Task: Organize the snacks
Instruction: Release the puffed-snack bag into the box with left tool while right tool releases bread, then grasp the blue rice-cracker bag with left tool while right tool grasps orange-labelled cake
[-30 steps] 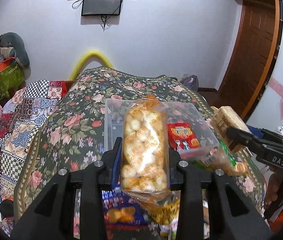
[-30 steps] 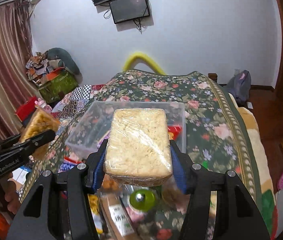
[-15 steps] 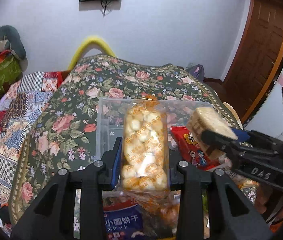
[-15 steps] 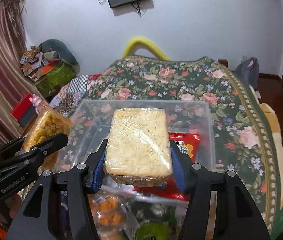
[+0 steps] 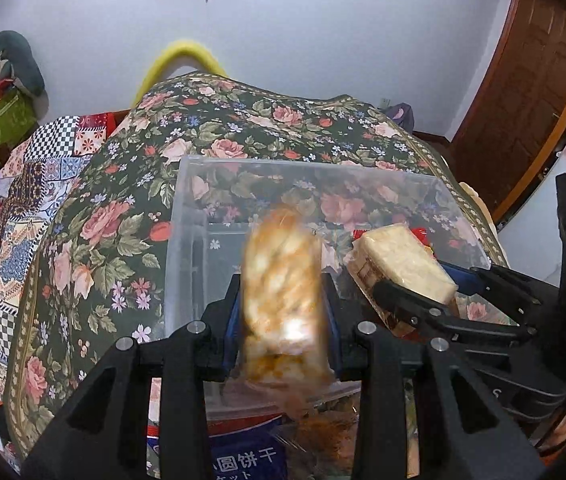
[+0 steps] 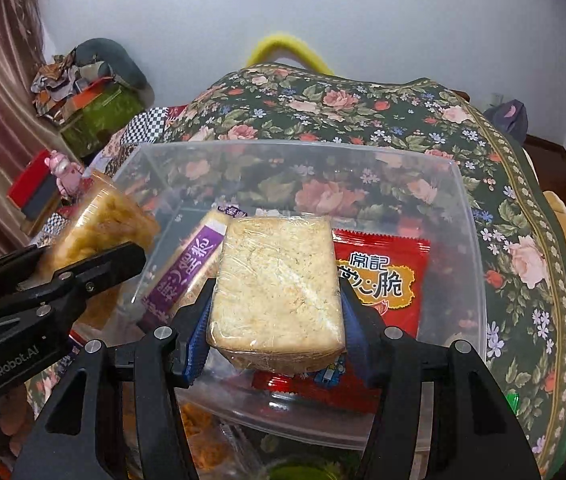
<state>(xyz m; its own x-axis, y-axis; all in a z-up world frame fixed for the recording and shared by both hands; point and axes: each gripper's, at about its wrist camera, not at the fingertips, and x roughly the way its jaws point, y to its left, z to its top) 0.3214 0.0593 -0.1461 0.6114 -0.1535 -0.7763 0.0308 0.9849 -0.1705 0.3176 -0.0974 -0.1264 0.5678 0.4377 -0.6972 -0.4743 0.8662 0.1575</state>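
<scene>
Left tool [image 5: 283, 312] pinches bag of puffed snacks [image 5: 283, 292] upright by its sides, centre of left view, over near-left part of clear plastic bin [image 5: 187, 216]; likely so bag drops in standing. Right tool [image 6: 277, 312] holds wrapped rice cake block [image 6: 277, 284] flat side up, jaws easing apart, block between pads, probably releasing. Block hangs over bin middle, between purple packet [image 6: 187, 268] and red packet [image 6: 383, 276] lying inside. Bin rests on floral bed cover [image 6: 523, 216].
</scene>
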